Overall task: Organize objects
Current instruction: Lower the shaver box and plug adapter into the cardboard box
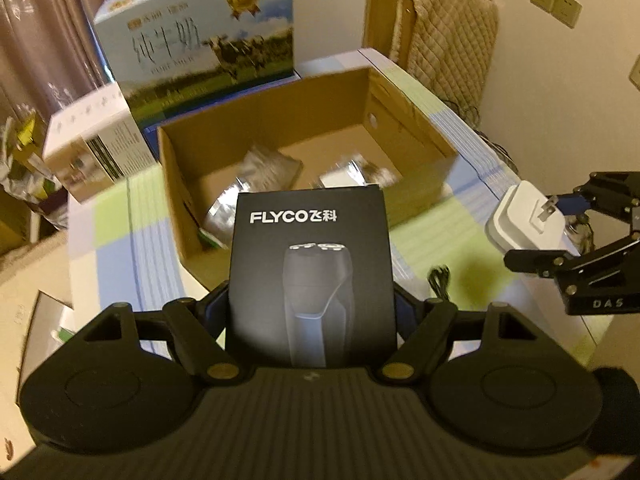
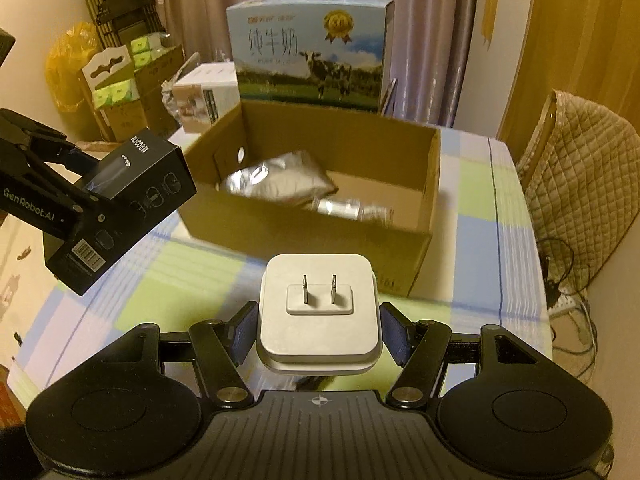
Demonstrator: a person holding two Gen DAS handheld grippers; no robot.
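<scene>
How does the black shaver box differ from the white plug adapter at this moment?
The black shaver box is dark, tall and printed; the white plug adapter is pale, squat and plain, with two metal prongs. The left gripper clamps the box, the right gripper the adapter. Both hang above the table, short of the cardboard box.

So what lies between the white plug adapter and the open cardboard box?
Nothing lies there. In the right wrist view only bare checked tablecloth shows between the white plug adapter, gripped by the right tool, and the cardboard box.
</scene>
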